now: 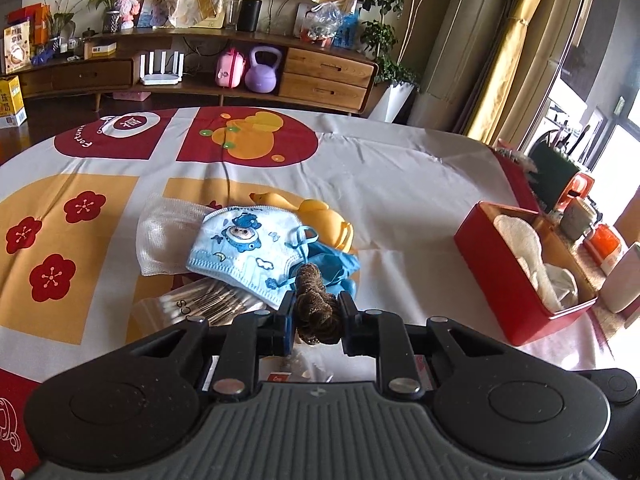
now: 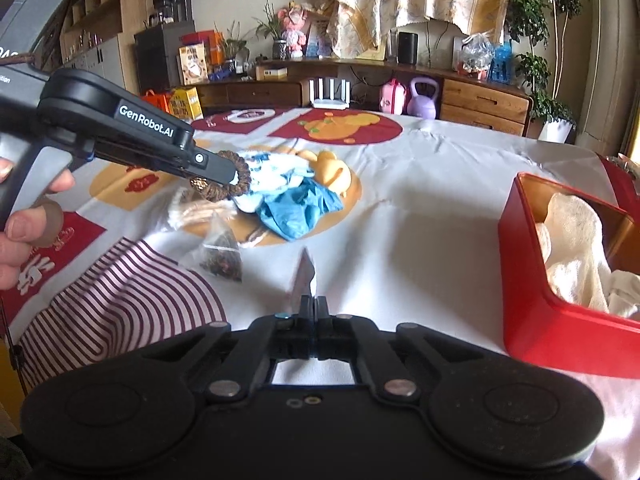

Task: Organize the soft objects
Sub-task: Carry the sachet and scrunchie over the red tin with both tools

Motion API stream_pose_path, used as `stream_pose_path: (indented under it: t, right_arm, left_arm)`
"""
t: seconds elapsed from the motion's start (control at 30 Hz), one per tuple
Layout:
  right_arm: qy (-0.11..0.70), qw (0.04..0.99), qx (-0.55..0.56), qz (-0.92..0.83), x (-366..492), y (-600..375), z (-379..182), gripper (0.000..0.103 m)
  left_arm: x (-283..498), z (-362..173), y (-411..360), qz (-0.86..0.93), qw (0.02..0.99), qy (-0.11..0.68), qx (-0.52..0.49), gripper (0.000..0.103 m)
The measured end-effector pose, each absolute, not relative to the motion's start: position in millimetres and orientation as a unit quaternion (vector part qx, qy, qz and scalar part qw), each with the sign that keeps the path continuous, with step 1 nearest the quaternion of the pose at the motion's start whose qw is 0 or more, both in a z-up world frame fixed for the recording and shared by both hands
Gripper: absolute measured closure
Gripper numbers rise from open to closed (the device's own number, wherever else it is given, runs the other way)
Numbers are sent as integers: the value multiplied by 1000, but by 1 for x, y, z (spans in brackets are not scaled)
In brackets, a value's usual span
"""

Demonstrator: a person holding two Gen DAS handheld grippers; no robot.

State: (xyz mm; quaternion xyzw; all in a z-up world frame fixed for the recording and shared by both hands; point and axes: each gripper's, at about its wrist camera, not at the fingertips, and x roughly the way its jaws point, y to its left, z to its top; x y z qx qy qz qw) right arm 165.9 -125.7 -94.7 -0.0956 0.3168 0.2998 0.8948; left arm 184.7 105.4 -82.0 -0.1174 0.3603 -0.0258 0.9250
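Observation:
My left gripper [image 1: 316,312] is shut on a brown braided hair tie [image 1: 316,304] and holds it above the table; it shows in the right wrist view too [image 2: 236,178]. Beyond it lies a pile: a child's blue-printed face mask [image 1: 244,252], a blue cloth [image 1: 336,268], white gauze [image 1: 160,236] and a yellow soft toy [image 1: 320,216]. A red box [image 1: 496,268] with white cloths [image 1: 520,248] stands at the right. My right gripper [image 2: 314,308] is shut, with a thin grey flat piece [image 2: 305,276] standing up at its fingertips; whether it holds that piece I cannot tell.
A bag of cotton swabs [image 1: 208,304] lies by the pile. A tea-bag pyramid [image 2: 222,256] and a striped cloth [image 2: 120,300] lie at the near left. The red box also shows at the right [image 2: 560,320]. A sideboard [image 1: 200,68] stands beyond the table.

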Motion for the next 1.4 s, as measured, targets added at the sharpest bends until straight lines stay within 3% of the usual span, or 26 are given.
stream_pose_path:
  t: [0.4,0.8,1.4]
  right_arm:
    - [287,917,-54,272,164,-167,-54,103]
    - [262,941,-38,209,182,-239,-20,103]
    - [268,953,0,141,236,-333,-30,103]
  left_arm:
    - [181,-52,84,-73,923,353,-133,82]
    - [196,-17,11,-139,927,336,-98,82]
    - [253,-26,-128,-208,909,361,-21,82]
